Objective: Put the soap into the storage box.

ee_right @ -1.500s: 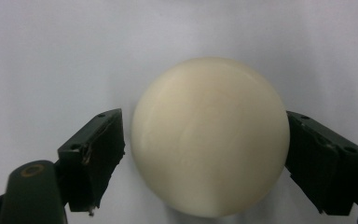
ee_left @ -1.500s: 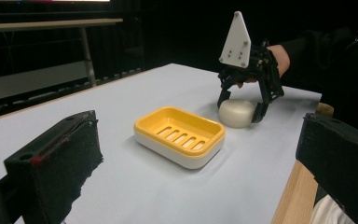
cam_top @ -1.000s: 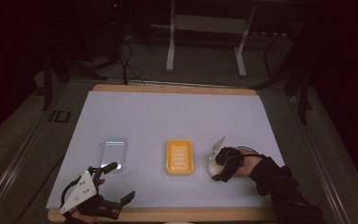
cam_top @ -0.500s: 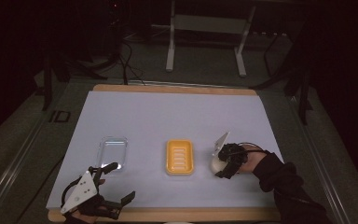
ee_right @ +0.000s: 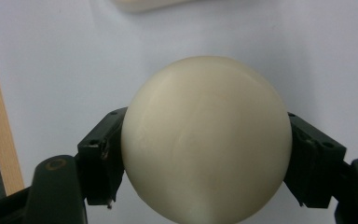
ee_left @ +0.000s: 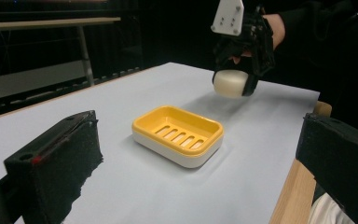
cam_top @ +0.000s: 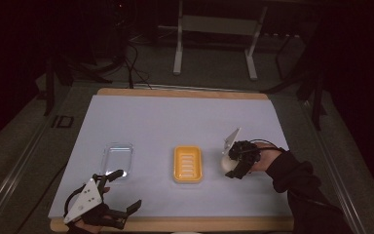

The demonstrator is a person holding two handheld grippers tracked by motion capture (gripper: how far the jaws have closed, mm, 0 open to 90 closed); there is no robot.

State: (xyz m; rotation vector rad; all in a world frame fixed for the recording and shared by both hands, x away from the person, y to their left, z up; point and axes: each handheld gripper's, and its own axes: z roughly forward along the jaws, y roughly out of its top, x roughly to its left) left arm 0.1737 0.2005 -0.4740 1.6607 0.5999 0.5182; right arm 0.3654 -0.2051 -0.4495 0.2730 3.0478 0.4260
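Overhead, in the high view, a pale mat [cam_top: 175, 122] is seen spread over a wooden table [cam_top: 175, 225]. At the centre of the mat a yellow soap dish [cam_top: 188, 164] is placed. At its 9 o'clock, well apart, a clear plastic lid [cam_top: 117, 157] is laid flat. At the dish's 3 o'clock, near but not touching it, the right gripper [cam_top: 232, 167] is held by a dark-sleeved hand, clenched around a cream bar of soap [cam_top: 228, 164]. At 7 o'clock on the mat, at its near edge, the left gripper [cam_top: 125, 192] is held with its jaws spread wide and nothing between them.

Next, in the left gripper view, the soap dish [ee_left: 177, 134] is framed between two widely parted black jaws. At 1 o'clock the right gripper [ee_left: 231, 83] is seen with the soap [ee_left: 230, 83] lifted clear of the mat [ee_left: 121, 168].

Lastly, in the right gripper view, the rounded soap [ee_right: 206, 138] is pinched from both sides by the black jaws, above the mat [ee_right: 51, 56].
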